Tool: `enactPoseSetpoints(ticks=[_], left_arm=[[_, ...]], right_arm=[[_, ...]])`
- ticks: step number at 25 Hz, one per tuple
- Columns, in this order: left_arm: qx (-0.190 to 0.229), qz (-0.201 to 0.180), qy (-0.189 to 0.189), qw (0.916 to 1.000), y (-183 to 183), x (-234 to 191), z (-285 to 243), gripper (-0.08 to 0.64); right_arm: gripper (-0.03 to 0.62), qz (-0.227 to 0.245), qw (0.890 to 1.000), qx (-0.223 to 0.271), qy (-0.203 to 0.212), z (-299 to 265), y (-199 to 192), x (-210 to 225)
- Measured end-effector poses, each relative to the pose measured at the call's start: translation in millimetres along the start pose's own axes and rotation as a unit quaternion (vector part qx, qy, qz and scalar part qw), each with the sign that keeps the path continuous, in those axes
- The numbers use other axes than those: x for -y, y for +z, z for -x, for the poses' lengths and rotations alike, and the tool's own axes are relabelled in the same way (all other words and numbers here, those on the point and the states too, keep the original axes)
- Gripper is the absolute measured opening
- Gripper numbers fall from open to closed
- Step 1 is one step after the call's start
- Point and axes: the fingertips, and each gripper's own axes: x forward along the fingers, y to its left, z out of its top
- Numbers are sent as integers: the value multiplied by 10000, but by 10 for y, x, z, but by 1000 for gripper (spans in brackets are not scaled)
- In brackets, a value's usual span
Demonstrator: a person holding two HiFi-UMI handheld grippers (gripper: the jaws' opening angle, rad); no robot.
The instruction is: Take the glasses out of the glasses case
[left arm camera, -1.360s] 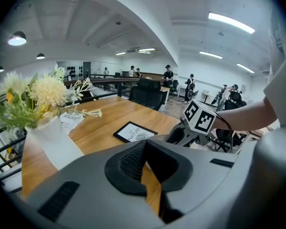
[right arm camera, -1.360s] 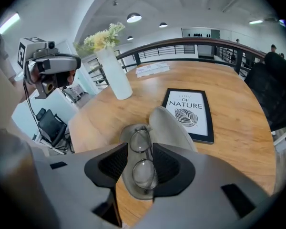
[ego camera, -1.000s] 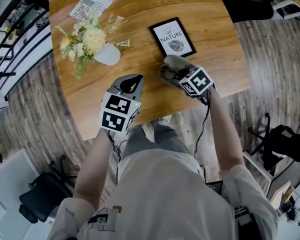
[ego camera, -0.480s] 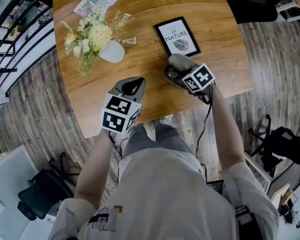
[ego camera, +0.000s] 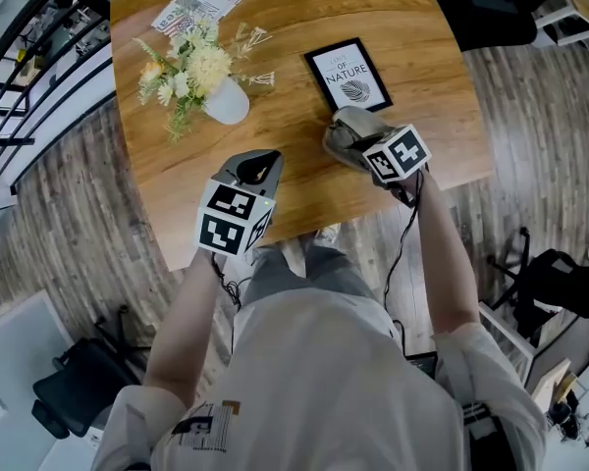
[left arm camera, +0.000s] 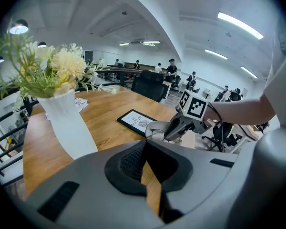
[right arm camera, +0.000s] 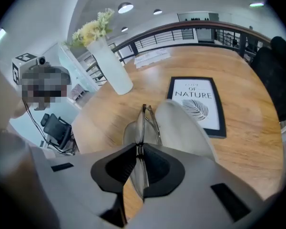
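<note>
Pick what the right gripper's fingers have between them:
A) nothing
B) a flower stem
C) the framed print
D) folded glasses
D: in the right gripper view, the right gripper has its fingers closing on the folded glasses, at the open grey case.

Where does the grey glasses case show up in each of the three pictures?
Head view: glasses case right of centre, near the front edge of the table.
Left gripper view: case at centre, mid-distance.
Right gripper view: case at centre, open, behind the glasses.
Shared landmark: the framed Nature print beside it.
</note>
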Motion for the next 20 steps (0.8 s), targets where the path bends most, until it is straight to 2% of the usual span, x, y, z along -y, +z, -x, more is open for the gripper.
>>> enactPoseSetpoints(ticks=[5, 9, 16, 20], left_arm=[[239, -130, 196, 9994, 224, -157, 229, 15], [575, -145, 323, 9977, 529, -264, 472, 15], [1354, -658, 547, 9871, 1211, -268, 1057, 15], [1821, -916, 669, 9767, 1554, -212, 1393, 15]], right_arm=[[67, 56, 9955, 861, -384, 591, 448, -111], [67, 153, 9845, 1592, -715, 1163, 794, -251], [67, 500, 9480, 2901, -1208, 2236, 1354, -824], [67, 945, 9198, 3460, -1589, 2810, 1580, -1260]])
